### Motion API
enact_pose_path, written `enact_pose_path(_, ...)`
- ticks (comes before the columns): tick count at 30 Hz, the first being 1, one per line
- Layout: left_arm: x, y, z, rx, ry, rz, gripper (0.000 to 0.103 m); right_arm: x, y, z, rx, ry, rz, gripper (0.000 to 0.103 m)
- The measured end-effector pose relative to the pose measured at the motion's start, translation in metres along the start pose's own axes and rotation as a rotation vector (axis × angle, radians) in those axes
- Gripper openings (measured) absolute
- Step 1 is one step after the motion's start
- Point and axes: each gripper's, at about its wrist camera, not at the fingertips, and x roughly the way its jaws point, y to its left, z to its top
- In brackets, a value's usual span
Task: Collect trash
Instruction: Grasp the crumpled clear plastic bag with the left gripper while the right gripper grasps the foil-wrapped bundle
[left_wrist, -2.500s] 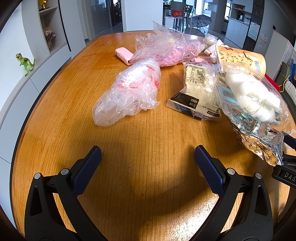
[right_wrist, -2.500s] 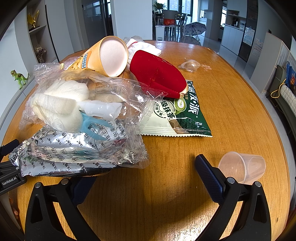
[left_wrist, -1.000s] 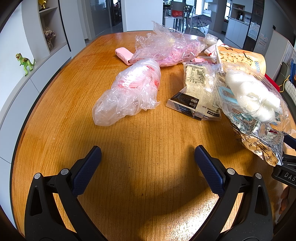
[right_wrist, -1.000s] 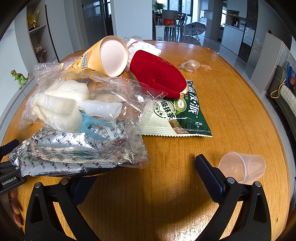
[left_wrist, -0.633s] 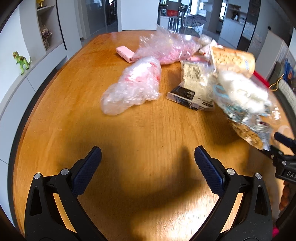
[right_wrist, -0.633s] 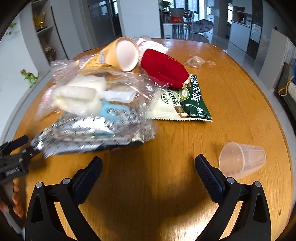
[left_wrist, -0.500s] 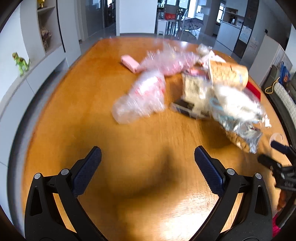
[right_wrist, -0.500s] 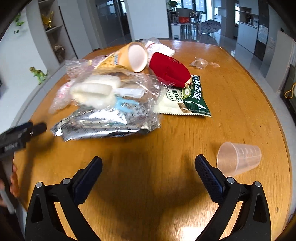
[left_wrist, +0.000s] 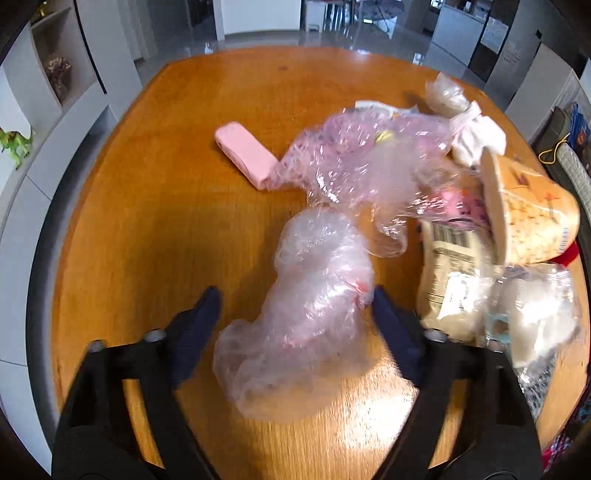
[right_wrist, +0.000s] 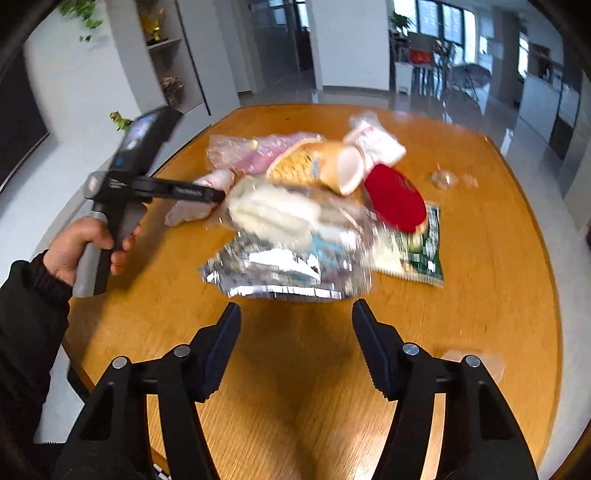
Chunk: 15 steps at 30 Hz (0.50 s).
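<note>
A crumpled clear plastic bag (left_wrist: 314, 314) lies on the round wooden table (left_wrist: 147, 221), between the open fingers of my left gripper (left_wrist: 295, 306), which straddle its upper part. Beyond it lie a pinkish clear bag (left_wrist: 362, 166), a pink block (left_wrist: 245, 155), a white labelled packet (left_wrist: 447, 266) and a tipped paper tub (left_wrist: 532, 218). My right gripper (right_wrist: 295, 325) is open and empty, just short of a silver foil packet (right_wrist: 284, 273) under a clear bag of white foam (right_wrist: 277, 214). The left gripper also shows in the right wrist view (right_wrist: 207, 194).
A red pouch (right_wrist: 395, 199) lies on a green snack packet (right_wrist: 424, 254). A clear plastic cup (right_wrist: 476, 362) lies by the right gripper's right finger. A small clear wrapper (right_wrist: 445, 179) is at the far right. Shelves with a toy dinosaur (left_wrist: 14, 142) stand left.
Both grippers have lifted off the table. The left one moved forward until its fingers straddle the clear bag. The right one pulled back and up, its jaws somewhat narrower.
</note>
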Motion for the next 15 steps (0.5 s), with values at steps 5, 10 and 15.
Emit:
enact_pose_path(5, 0.001, -0.002, -0.002, -0.002, -0.038, 0.053, 0.053, 0.023, 0.019, 0.047, -0.151, 0.007, -0.030, 0.065)
enact_pose_path(10, -0.008, 0.002, -0.018, -0.023, -0.047, 0.003, 0.049, 0.061, 0.042, 0.071, -0.293, 0.072, -0.094, 0.065)
enact_pose_path(15, -0.016, 0.009, -0.033, -0.033, -0.053, -0.039, 0.049, 0.095, 0.043, 0.072, -0.332, 0.174, -0.170, 0.039)
